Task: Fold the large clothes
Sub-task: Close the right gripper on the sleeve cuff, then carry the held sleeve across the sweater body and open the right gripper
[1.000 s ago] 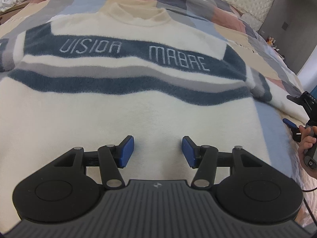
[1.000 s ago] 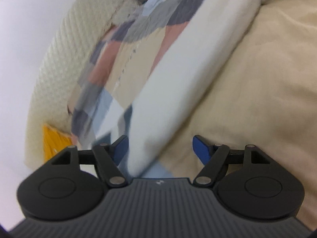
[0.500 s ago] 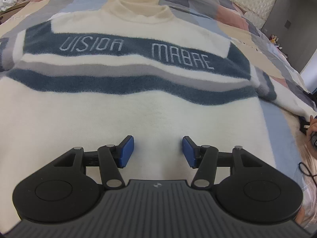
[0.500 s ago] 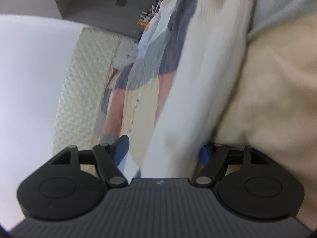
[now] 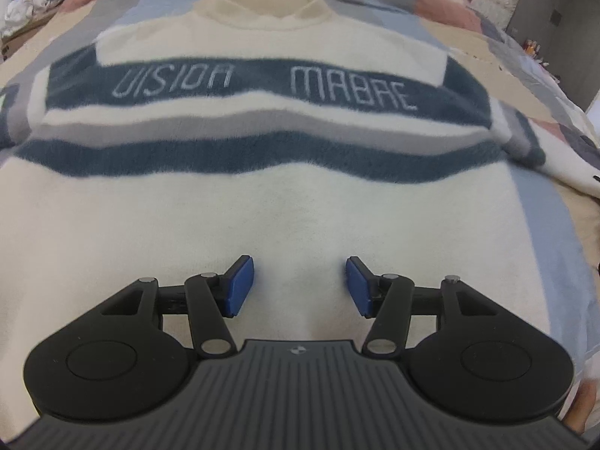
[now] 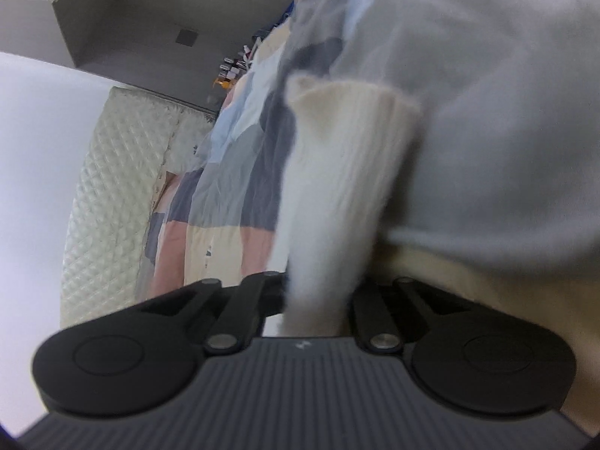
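A cream sweater (image 5: pixel 285 221) with blue and grey stripes lies flat, front up, on a patchwork bedspread (image 5: pixel 487 48), collar at the far end. The left gripper (image 5: pixel 299 287) hovers over its near hem as it did a second ago, blue pads (image 5: pixel 240 285) apart with only flat knit below them. The right gripper (image 6: pixel 318 300), open beside the sleeve (image 6: pixel 337 172) a second ago, has just closed and now pinches the cream cuff end, which stands up between its fingers.

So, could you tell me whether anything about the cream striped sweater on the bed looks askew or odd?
Nothing stands out: the cream striped sweater lies flat, collar straight. The right gripper, jaws just closed, pinches its ribbed cuff.
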Tool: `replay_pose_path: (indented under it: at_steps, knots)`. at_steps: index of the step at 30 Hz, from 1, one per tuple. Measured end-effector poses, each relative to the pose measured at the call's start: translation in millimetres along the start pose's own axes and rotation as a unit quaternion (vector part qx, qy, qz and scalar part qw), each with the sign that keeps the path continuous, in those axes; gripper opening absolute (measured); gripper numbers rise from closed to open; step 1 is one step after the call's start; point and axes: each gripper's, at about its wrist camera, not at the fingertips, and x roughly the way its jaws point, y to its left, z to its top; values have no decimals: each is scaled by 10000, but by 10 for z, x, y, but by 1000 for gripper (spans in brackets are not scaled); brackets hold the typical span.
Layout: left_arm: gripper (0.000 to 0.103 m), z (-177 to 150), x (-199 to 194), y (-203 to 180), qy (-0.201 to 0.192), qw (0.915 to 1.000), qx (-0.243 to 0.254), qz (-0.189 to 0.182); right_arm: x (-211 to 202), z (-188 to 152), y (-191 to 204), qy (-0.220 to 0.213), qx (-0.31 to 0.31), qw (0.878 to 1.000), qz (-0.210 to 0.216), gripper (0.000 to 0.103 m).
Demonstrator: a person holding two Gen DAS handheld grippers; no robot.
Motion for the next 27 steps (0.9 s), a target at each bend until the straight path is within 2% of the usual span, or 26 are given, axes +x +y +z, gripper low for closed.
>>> replay_pose_path:
  at_steps: [5, 8, 12, 15, 19, 22, 27]
  knots:
    - [62, 7, -8, -31, 6, 9999, 146, 56, 7, 119, 216, -128, -691, 9975, -111, 9]
    - [62, 54, -41, -26, 34, 9999, 150, 34, -45, 196, 432, -277, -1036, 9942, 67, 9]
    - [62, 124, -142, 62, -10, 9999, 47, -96, -240, 184, 974, -525, -1680, 9832, 471, 9]
    - [61, 158, -213, 175, -51, 9994, -157, -306, -401, 100, 1430, -678, -2189, 9699, 827, 9]
    - [60, 217, -321, 341, -279, 9994, -193, -112, -636, -147, 1994, -770, -2834, 9477, 1251, 9]
    - [60, 282, -434, 449, -378, 9990, -223, -52, -841, -459, 2400, -750, -3310, 9282, 1523, 9]
    - [60, 330, -719, 638, -772, 9969, -167, -53, -1145, -1103, 2889, -560, -3909, 9009, 1801, 9]
